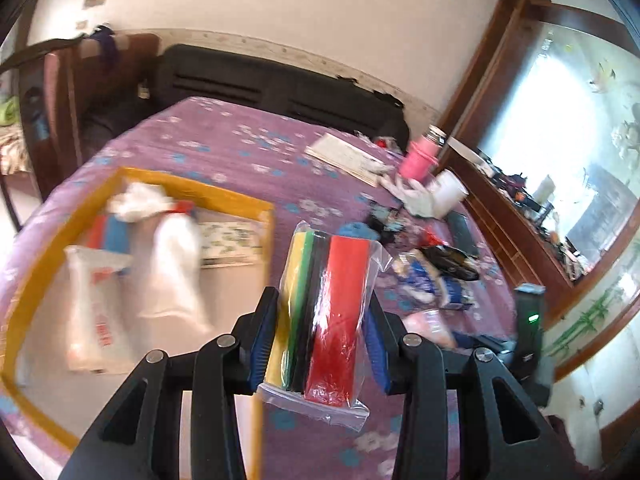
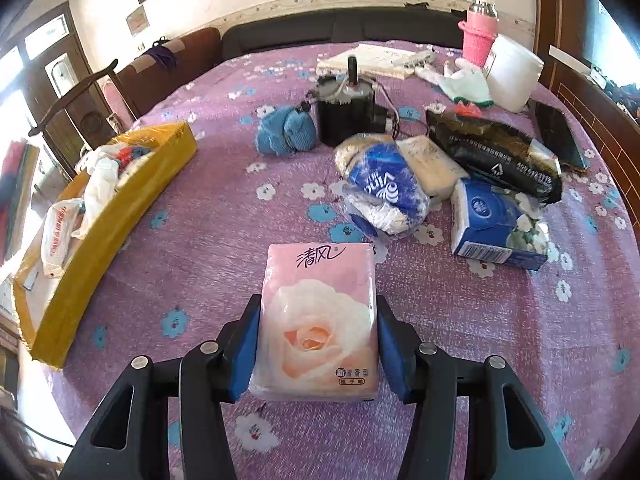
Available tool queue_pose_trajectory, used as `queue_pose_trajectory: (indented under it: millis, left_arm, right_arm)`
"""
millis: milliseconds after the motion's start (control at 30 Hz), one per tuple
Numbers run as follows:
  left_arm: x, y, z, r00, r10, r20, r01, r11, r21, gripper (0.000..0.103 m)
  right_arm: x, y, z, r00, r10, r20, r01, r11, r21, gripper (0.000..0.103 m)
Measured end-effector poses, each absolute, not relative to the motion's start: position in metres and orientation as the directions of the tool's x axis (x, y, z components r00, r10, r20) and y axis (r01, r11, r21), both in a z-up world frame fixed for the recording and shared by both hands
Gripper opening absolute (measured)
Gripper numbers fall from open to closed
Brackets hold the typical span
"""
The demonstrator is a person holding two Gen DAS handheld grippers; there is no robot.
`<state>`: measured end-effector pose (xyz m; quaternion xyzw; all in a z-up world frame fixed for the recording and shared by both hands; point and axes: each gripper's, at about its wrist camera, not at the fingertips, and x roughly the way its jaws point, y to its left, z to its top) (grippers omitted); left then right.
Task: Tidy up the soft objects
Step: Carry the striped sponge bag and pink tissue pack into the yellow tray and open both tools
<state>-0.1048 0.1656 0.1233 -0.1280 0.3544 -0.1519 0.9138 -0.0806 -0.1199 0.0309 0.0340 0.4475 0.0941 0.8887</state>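
Observation:
My left gripper [image 1: 322, 316] is shut on a clear zip bag of coloured felt sheets [image 1: 328, 312], held in the air just right of the yellow box [image 1: 256, 206]. The box holds white plastic bags [image 1: 172, 264] and a blue item; it also shows in the right wrist view [image 2: 120, 208]. My right gripper [image 2: 318, 336] is shut on a pink tissue pack with a rose print [image 2: 318, 320], low over the purple flowered tablecloth [image 2: 208, 240]. Ahead of it lie a blue-and-white tissue roll bag [image 2: 384, 192], a blue tissue box [image 2: 496, 224] and a blue knitted cloth [image 2: 286, 130].
A black motor with wires [image 2: 346, 104], a black foil bag [image 2: 496, 156], a dark phone [image 2: 558, 136], white gloves [image 2: 464, 80], a white jar [image 2: 512, 72], a pink bottle [image 2: 480, 32] and papers [image 2: 368, 60] crowd the far right. A dark sofa [image 2: 340, 28] stands behind.

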Motion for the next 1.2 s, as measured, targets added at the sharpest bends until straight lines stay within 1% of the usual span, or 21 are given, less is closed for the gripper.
queue_pose_trajectory:
  millis: [133, 300, 400, 533, 667, 733, 800, 900, 967, 1100, 1200]
  left_arm:
    - [-0.119, 0.207, 0.118, 0.731, -0.295, -0.615, 0.098, 0.938, -0.333, 0.040]
    - [-0.126, 0.260, 0.106, 0.746, -0.167, -0.644, -0.056, 0.949, -0.310, 0.040]
    - [-0.125, 0.282, 0.097, 0.735, -0.126, -0.666, -0.124, 0.941, -0.315, 0.040]
    - [-0.121, 0.294, 0.084, 0.713, -0.095, -0.694, -0.168, 0.938, -0.302, 0.040]
    - [-0.113, 0.302, 0.070, 0.687, -0.039, -0.725, -0.221, 0.940, -0.261, 0.040]
    - [-0.109, 0.306, 0.062, 0.662, -0.005, -0.749, -0.256, 0.938, -0.232, 0.045]
    - [-0.109, 0.311, 0.055, 0.653, -0.012, -0.758, -0.268, 0.931, -0.246, 0.060]
    - [-0.115, 0.314, 0.054, 0.677, -0.027, -0.736, -0.258, 0.928, -0.271, 0.068]
    - [-0.120, 0.318, 0.055, 0.690, -0.048, -0.722, -0.248, 0.921, -0.299, 0.071]
    - [-0.128, 0.325, 0.059, 0.707, -0.071, -0.704, -0.238, 0.913, -0.332, 0.071]
    - [-0.134, 0.330, 0.065, 0.719, -0.082, -0.690, -0.227, 0.911, -0.345, 0.072]
  right_arm:
    - [-0.091, -0.121, 0.046, 0.614, 0.219, -0.758, -0.133, 0.976, 0.174, 0.057]
    - [-0.096, -0.114, 0.061, 0.628, 0.255, -0.735, -0.156, 0.967, 0.202, 0.057]
    - [-0.094, -0.101, 0.068, 0.617, 0.298, -0.729, -0.189, 0.955, 0.231, 0.057]
    - [-0.091, -0.076, 0.076, 0.605, 0.342, -0.719, -0.239, 0.939, 0.245, 0.057]
    - [-0.089, -0.045, 0.084, 0.585, 0.386, -0.713, -0.304, 0.920, 0.249, 0.057]
    - [-0.086, -0.026, 0.088, 0.568, 0.414, -0.712, -0.342, 0.905, 0.253, 0.057]
    - [-0.082, -0.007, 0.091, 0.546, 0.439, -0.714, -0.375, 0.890, 0.260, 0.057]
    - [-0.074, 0.028, 0.091, 0.505, 0.468, -0.725, -0.428, 0.865, 0.261, 0.057]
    - [-0.070, 0.055, 0.090, 0.480, 0.479, -0.735, -0.462, 0.850, 0.252, 0.057]
    - [-0.054, 0.105, 0.083, 0.423, 0.503, -0.754, -0.513, 0.819, 0.258, 0.057]
    - [-0.037, 0.136, 0.077, 0.401, 0.492, -0.772, -0.526, 0.814, 0.246, 0.057]
